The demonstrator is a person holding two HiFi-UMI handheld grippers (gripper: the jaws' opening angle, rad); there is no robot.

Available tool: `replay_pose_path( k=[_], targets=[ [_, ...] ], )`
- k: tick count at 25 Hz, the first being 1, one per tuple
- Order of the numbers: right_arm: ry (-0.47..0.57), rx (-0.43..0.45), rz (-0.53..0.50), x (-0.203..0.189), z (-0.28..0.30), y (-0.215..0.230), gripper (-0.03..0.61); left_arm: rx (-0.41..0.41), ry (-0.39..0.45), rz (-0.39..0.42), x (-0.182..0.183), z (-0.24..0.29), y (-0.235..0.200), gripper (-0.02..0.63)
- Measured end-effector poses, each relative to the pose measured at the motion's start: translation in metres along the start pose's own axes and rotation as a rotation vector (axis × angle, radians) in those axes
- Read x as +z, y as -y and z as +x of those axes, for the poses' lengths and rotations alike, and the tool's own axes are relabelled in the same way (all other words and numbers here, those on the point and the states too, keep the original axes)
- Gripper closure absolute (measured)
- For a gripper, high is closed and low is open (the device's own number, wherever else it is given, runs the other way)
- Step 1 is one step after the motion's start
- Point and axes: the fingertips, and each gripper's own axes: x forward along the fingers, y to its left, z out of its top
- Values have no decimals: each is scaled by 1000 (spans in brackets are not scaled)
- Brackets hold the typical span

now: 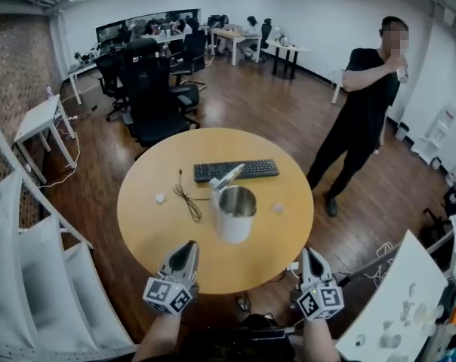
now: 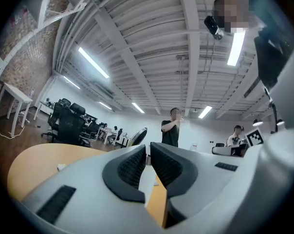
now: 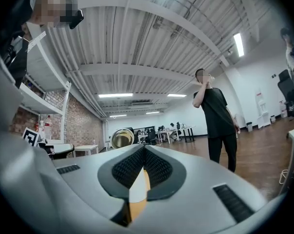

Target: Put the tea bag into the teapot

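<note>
The teapot (image 1: 235, 212), a white pot with a shiny metal inside and its lid tipped open, stands in the middle of the round wooden table (image 1: 145, 225). One small white tea bag (image 1: 161, 198) lies to its left, another (image 1: 278, 208) to its right. My left gripper (image 1: 187, 252) hovers over the table's near edge, left of the pot, jaws together and empty. My right gripper (image 1: 309, 256) hangs just off the near right edge, shut on nothing. In the right gripper view the teapot's rim (image 3: 122, 138) shows beyond the closed right gripper (image 3: 144, 147). The left gripper (image 2: 148, 147) points across the table, with a tea bag (image 2: 62, 166) far to the left.
A black keyboard (image 1: 236, 170) and a thin black cable (image 1: 187, 200) lie behind the pot. A person in black (image 1: 360, 119) stands beyond the table at the right. Black office chairs (image 1: 149, 96) stand behind it. White shelving (image 1: 32, 277) flanks my left, a white board (image 1: 398, 300) my right.
</note>
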Motion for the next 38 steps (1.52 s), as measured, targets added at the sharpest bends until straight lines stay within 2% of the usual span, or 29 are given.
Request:
replay_pose_path(
  k=[5, 11, 17, 24, 30, 33, 38],
  targets=[
    [-8, 34, 17, -4, 37, 10, 577, 22, -14, 7, -6, 26, -12, 589],
    [-36, 119, -28, -6, 99, 37, 577, 84, -2, 25, -13, 74, -23, 589],
    [-18, 236, -14, 9, 166, 66, 577, 215, 23, 54, -8, 103, -38, 589],
    [-93, 393, -168, 5, 208, 79, 577, 369, 48, 80, -11, 126, -25, 589],
    [-105, 521, -179, 3, 241, 71, 577, 475, 37, 93, -16, 113, -20, 589],
    [-131, 531, -153, -6, 247, 71, 577, 534, 27, 76, -23, 96, -26, 589],
    [-195, 525, -141, -27, 246, 68, 577, 570, 15, 32, -33, 85, -34, 589]
  ],
)
